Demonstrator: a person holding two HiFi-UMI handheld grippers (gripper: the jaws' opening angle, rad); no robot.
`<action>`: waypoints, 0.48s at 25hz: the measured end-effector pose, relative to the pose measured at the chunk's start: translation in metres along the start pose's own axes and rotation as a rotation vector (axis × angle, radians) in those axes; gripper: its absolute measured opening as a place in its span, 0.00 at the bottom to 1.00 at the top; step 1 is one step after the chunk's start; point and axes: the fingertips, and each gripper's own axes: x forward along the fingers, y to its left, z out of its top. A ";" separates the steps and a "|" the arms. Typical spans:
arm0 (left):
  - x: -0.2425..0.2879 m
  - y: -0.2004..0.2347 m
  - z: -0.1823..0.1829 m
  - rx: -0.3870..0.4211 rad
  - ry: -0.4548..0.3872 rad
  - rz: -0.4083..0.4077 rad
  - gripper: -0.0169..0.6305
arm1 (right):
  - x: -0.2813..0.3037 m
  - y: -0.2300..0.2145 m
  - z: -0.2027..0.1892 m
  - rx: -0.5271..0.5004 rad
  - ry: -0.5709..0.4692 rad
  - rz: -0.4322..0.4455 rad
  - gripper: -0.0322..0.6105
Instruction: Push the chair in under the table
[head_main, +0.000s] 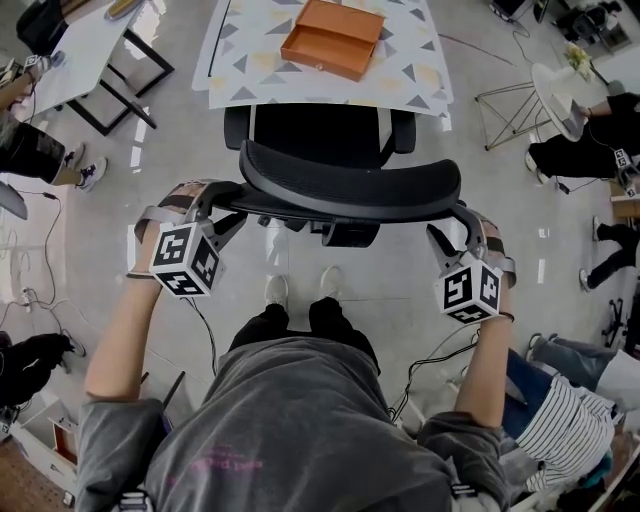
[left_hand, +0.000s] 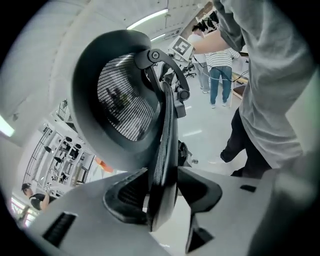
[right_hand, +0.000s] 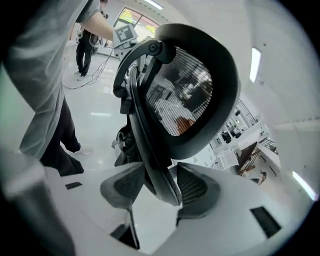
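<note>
Currently, the chair (head_main: 318, 135) stands at the tabletop (head_main: 250, 62) edge. The fingers of the left gripper (left_hand: 162, 197) and right gripper (right_hand: 152, 187) straddle its backrest (head_main: 350, 182) rim, spread, seemingly not clamping it.

Light: bright, even, given by ceiling strips (left_hand: 147, 19) above the chair (left_hand: 125, 100)
Glare: reflections are seen on the floor (head_main: 145, 145) left of the chair
Edges: bent and blackened in gripper views
Focus: foreground is softened
</note>
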 end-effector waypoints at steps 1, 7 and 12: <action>-0.003 0.000 0.001 -0.003 -0.010 0.004 0.31 | -0.003 -0.002 0.002 0.016 -0.007 -0.015 0.34; -0.028 0.011 0.012 -0.036 -0.113 0.048 0.31 | -0.026 -0.011 0.021 0.092 -0.049 -0.118 0.34; -0.054 0.034 0.018 -0.088 -0.240 0.132 0.27 | -0.045 -0.014 0.046 0.155 -0.085 -0.205 0.34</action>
